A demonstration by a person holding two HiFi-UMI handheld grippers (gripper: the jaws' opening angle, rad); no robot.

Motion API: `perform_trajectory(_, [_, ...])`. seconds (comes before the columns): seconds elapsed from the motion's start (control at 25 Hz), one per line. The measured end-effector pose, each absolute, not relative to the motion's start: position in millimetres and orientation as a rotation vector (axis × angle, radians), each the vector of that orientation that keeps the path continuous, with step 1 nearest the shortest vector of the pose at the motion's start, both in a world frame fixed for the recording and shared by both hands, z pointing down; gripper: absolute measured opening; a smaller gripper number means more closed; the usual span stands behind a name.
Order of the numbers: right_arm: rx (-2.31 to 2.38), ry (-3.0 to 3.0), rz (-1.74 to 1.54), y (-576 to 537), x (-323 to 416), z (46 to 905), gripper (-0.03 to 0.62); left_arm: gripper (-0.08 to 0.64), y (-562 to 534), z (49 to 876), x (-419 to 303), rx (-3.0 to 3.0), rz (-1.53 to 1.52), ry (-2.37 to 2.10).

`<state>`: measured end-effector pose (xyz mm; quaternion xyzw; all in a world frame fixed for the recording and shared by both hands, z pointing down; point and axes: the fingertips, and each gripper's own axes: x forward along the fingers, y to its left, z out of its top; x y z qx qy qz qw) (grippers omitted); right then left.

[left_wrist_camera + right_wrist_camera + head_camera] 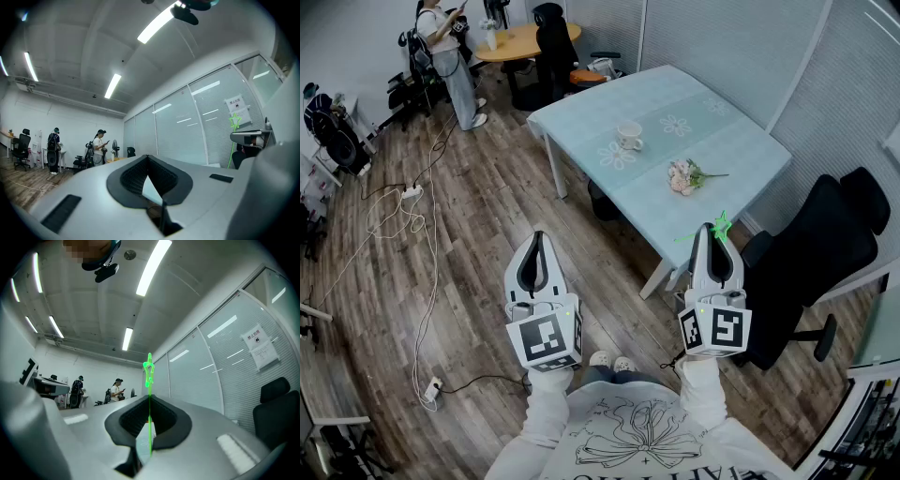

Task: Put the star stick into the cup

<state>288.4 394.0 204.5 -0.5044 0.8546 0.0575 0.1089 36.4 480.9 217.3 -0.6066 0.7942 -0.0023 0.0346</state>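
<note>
A thin green star stick (721,226) stands up from my right gripper (712,229), which is shut on its stem. In the right gripper view the star (148,367) rises above the closed jaws of that gripper (150,398). My left gripper (538,234) is shut with nothing in it, held beside the right one above the floor. The left gripper view shows its tips (148,157) meeting, and the star stick (235,121) off to the right. The white cup (629,137) sits on a saucer on the pale blue table (727,141), well ahead of both grippers.
A small bunch of pink flowers (683,176) lies on the table between the cup and my right gripper. A black office chair (825,248) stands at the right. Cables (394,211) trail over the wooden floor at the left. A person (445,42) stands far back by a round table (520,40).
</note>
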Motion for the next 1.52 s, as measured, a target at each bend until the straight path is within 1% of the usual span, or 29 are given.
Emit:
perform_trajectory(0.44, [-1.456, 2.507, 0.173, 391, 279, 204, 0.014, 0.006, 476, 219, 30, -1.858, -0.014, 2.440])
perform_trajectory(1.16, [-1.510, 2.514, 0.152, 364, 235, 224, 0.014, 0.006, 443, 238, -19, -1.900, -0.044, 2.433])
perform_trajectory(1.52, [-1.518, 2.533, 0.155, 328, 214, 230, 0.014, 0.006, 406, 246, -37, -1.913, -0.061, 2.436])
